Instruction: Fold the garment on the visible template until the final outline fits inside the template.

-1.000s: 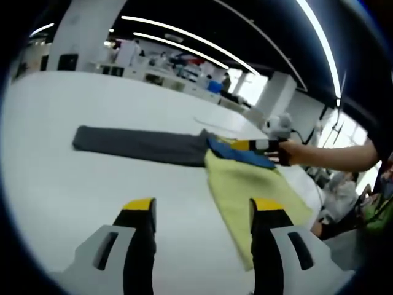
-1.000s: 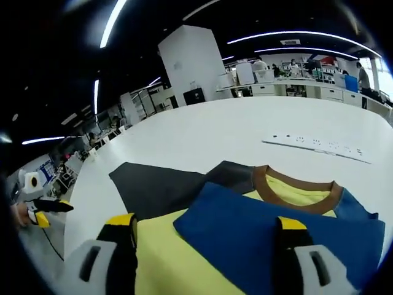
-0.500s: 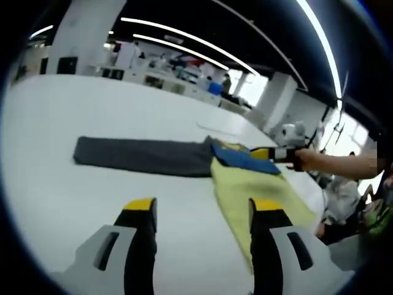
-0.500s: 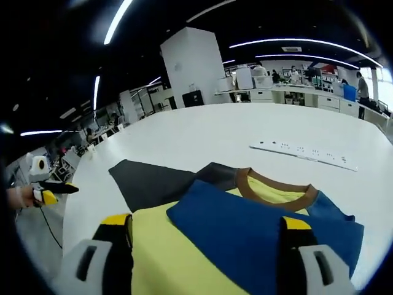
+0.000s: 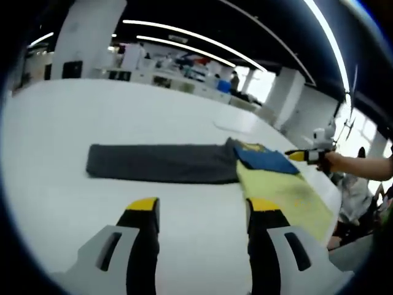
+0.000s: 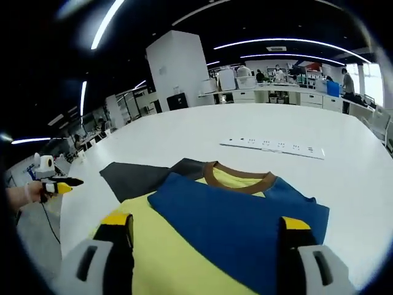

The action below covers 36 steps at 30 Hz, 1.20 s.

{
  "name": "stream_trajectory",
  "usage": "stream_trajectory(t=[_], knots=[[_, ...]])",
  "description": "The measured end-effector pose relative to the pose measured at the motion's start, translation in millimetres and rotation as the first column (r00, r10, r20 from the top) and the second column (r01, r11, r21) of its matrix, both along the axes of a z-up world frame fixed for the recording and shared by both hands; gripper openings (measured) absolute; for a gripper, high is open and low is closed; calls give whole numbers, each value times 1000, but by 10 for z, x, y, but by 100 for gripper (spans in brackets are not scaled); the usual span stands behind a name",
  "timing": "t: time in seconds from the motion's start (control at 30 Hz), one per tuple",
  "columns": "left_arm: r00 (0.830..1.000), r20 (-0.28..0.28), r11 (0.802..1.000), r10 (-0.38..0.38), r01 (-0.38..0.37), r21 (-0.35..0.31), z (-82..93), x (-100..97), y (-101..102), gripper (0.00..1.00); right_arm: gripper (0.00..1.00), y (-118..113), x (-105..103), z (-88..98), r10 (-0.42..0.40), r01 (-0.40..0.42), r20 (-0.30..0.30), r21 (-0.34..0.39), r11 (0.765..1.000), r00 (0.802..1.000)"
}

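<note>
A yellow T-shirt with a brown collar lies on the white table, one blue sleeve folded across its chest. Its collar end overlaps one end of the long dark grey template, which also appears in the right gripper view. My left gripper hovers open over bare table, short of the template. My right gripper is open above the shirt's yellow and blue cloth, holding nothing. In the left gripper view the right gripper hangs beyond the sleeve, in a hand. The left gripper shows far left.
A white power strip lies on the table beyond the collar. The table edge curves near the shirt's hem side. Desks, a white pillar and people fill the office behind. A seated person is at the table's far side.
The right gripper has drawn back off the blue sleeve, away from the shirt. The left camera has shifted, so the template now sits more central. The shirt's fold looks unchanged.
</note>
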<state>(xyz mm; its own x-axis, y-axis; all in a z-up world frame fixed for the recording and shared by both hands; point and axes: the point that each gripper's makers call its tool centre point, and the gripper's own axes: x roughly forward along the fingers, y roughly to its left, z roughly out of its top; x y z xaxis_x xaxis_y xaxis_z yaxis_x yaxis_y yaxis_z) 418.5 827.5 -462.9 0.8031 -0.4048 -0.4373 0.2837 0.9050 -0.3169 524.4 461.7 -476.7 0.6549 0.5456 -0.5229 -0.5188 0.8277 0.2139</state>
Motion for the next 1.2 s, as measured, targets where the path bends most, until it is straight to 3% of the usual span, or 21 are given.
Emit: stream_trajectory(t=[0.2, 0.43, 0.67, 0.97, 1.2], knots=[[998, 24, 997, 61, -62, 36, 16, 207, 262, 52, 97, -218, -135, 0, -40, 40, -5, -3, 999, 999], [978, 41, 974, 203, -206, 97, -47, 397, 674, 52, 97, -375, -294, -36, -98, 99, -27, 26, 995, 995], [962, 36, 956, 271, -273, 107, -134, 559, 924, 49, 96, -489, -352, -53, -131, 132, -42, 41, 990, 991], [938, 3, 932, 346, -344, 115, -300, 663, 1153, 46, 95, -583, -408, -21, -150, 153, -53, 50, 987, 987], [936, -14, 930, 351, -347, 122, -402, 692, 1179, 39, 94, -619, -448, 14, -153, 155, -48, 50, 987, 987]])
